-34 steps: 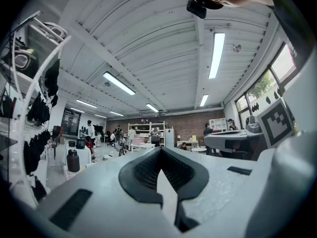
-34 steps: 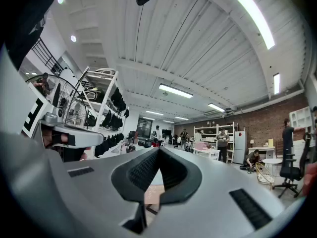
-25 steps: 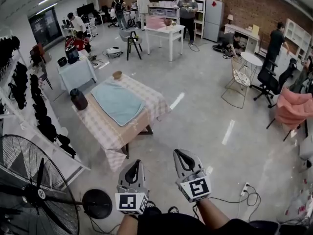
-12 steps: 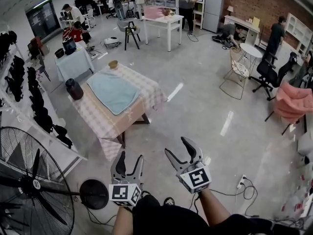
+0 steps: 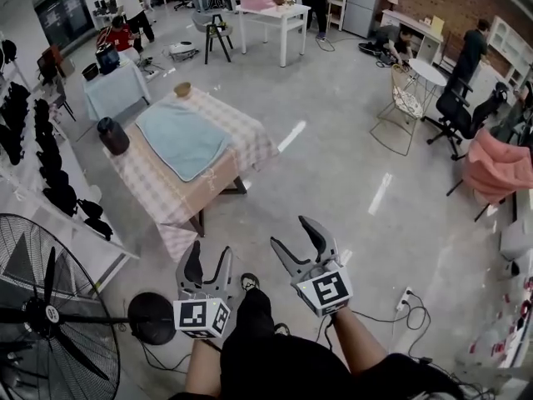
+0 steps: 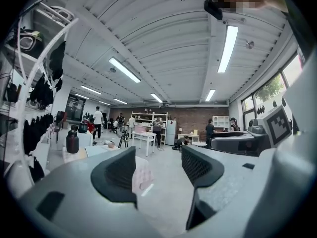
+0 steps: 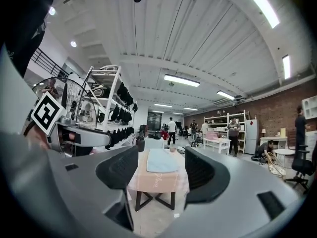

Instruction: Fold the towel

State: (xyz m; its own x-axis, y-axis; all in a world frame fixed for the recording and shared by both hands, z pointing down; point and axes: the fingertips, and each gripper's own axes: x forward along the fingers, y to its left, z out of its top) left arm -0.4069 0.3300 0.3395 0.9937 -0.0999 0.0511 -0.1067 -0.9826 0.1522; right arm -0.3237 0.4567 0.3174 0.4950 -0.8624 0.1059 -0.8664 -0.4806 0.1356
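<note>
Head view: towel (image 5: pixel 181 137) well beyond L tongs (image 5: pixel 208 254), R tongs (image 5: pixel 294 234); both just spread, empty

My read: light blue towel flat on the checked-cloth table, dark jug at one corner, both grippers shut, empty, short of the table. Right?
No: the left gripper and right gripper are open, not shut; their jaws have just been opening, as both gripper views show. The rest holds: light blue towel flat on the checked-cloth table, dark jug at one corner, grippers empty, short of it.
</note>
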